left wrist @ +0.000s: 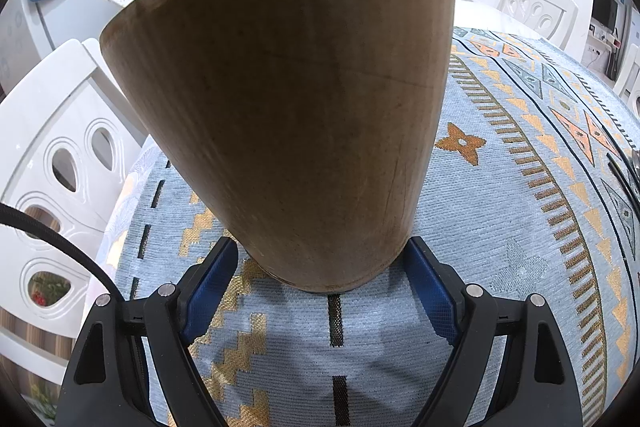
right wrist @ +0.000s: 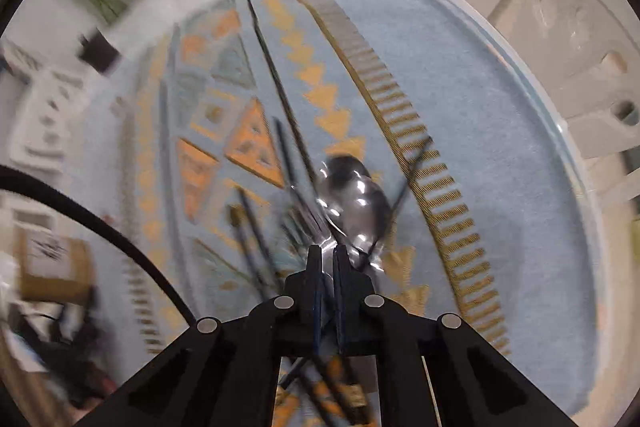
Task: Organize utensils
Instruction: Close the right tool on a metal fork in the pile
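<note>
My left gripper (left wrist: 320, 291) clamps the wooden cup (left wrist: 288, 99) low, tilting it to receive utensils. My right gripper (right wrist: 329, 259) is clenched on the spoon (right wrist: 354, 195), lifting it from the pile for the cup.

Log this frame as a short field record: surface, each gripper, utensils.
surface: patterned blue tablecloth
left gripper: pads against the base of a wooden utensil holder, which leans tilted
right gripper: shut on the neck of a metal spoon
loose utensils: dark chopsticks lying on the cloth; picture blurred
</note>
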{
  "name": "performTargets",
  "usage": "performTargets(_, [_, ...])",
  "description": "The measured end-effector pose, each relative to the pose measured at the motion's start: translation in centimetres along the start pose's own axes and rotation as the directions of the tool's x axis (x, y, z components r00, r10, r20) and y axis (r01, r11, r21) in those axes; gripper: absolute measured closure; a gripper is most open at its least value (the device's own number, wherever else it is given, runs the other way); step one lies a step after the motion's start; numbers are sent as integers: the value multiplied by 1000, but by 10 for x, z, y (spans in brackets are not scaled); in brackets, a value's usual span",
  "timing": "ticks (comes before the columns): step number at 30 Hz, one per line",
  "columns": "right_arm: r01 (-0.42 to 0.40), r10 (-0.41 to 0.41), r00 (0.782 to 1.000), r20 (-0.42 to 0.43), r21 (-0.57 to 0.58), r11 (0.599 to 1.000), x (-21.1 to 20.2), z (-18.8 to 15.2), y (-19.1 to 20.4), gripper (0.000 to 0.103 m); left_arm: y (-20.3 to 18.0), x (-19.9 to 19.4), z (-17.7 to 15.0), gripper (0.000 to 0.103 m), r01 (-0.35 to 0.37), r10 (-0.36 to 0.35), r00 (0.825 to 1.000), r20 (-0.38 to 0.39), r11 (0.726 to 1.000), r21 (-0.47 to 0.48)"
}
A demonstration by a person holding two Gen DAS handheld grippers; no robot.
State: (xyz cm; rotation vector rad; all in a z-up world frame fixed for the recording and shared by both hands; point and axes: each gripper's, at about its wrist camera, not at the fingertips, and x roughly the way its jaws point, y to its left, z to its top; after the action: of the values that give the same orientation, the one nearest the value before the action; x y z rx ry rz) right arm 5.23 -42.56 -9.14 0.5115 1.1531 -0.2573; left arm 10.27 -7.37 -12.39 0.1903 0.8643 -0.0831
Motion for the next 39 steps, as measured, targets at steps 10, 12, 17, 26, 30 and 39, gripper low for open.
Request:
performTargets(10, [43,-54,993,-108,-100,994,25,2,22,89,0,0,0,18,0,0,1000,0,1000,0])
performTargets(12, [84,-100,989,-111,-141,986,32,1,31,84,0,0,0,18,1,-1,1000,-1,1000,-1])
performTargets(17, [182,-200,978,-65,-214,960,42,-1,51,84,3,1,1,16,0,0,1000,-4,1000,-7])
performTargets(26, [229,-233,972,1,-193,954,34,12,48,75,-2,6,2,15,3,-3,1000,-7,1000,-11])
performTargets(30, [197,-202,979,-9,-200,960,43,14,46,59,-2,6,2,15,3,-3,1000,-7,1000,-11])
performTargets(39, [125,-126,992,5,-196,973,41,4,44,95,-3,6,2,15,3,-3,1000,-7,1000,-12])
